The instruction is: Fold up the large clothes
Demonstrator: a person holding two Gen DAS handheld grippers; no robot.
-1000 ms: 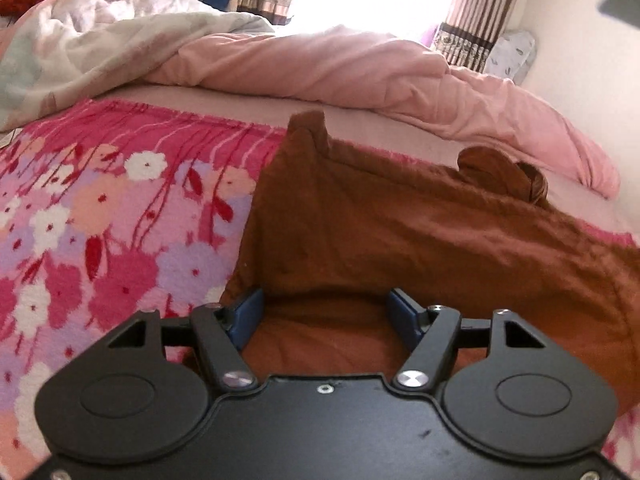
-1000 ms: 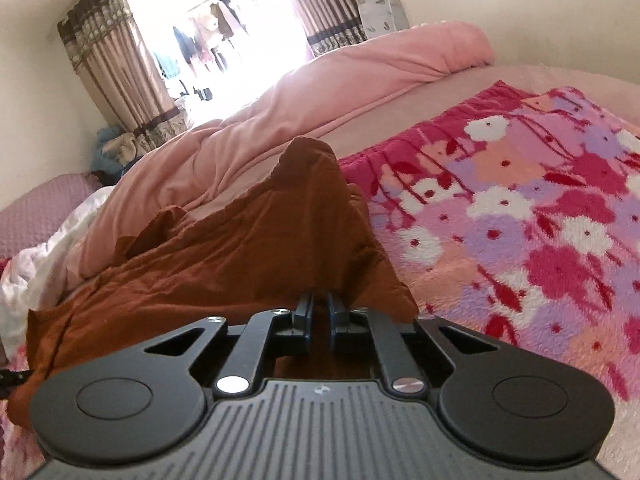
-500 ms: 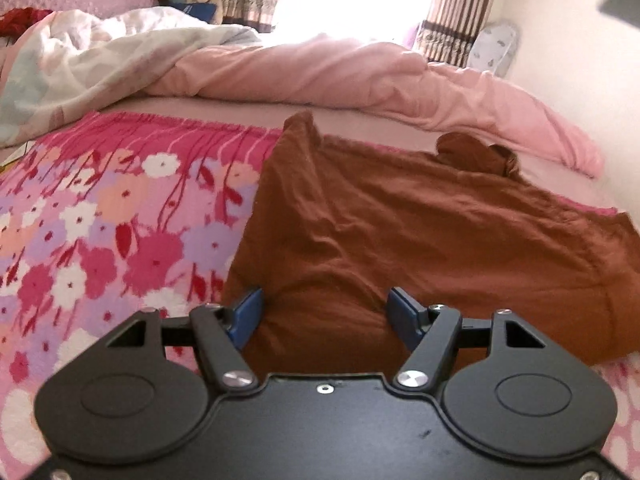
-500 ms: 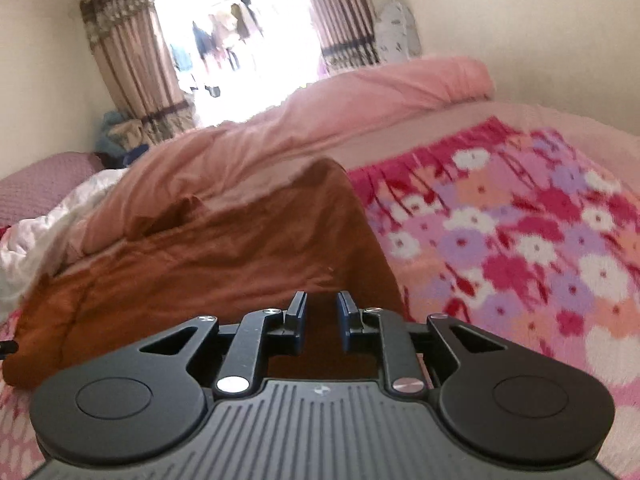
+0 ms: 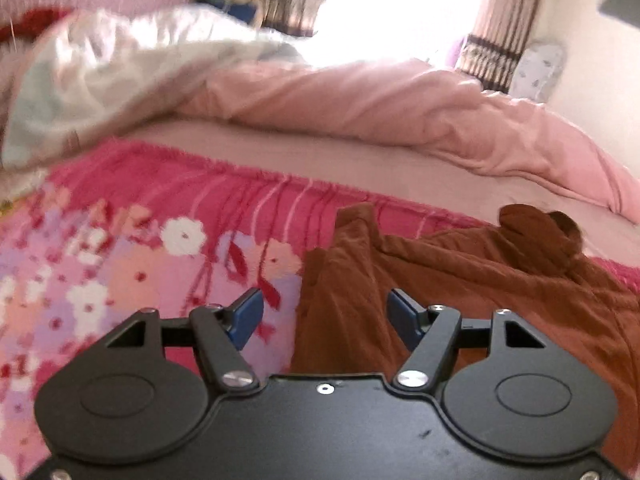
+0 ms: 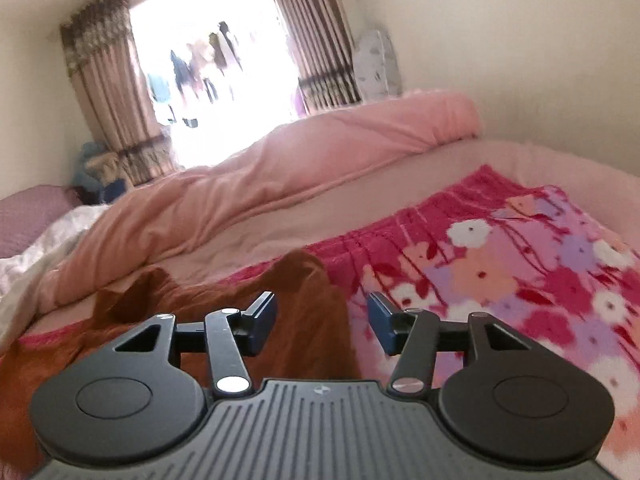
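Observation:
A large rust-brown garment [image 5: 460,280] lies spread and wrinkled on the floral blanket [image 5: 120,264]. My left gripper [image 5: 326,315] hovers open above the garment's left edge, one blue pad over the blanket, the other over the cloth, nothing pinched. In the right wrist view the same brown garment [image 6: 308,280] lies under and left of my right gripper [image 6: 322,321]. Its jaws are opening, and the cloth's corner lies below the gap, not pressed by the pads.
A pink duvet [image 5: 380,112] is bunched along the far side of the bed, with a white quilt [image 5: 100,80] heaped at the left. Behind stand curtains [image 6: 108,92] and a bright window. The floral blanket [image 6: 520,272] stretches right toward a wall.
The right gripper went from shut on the garment's corner to wide apart and rose; the cloth dropped onto the bed. The left gripper stayed open, lifted and shifted left.

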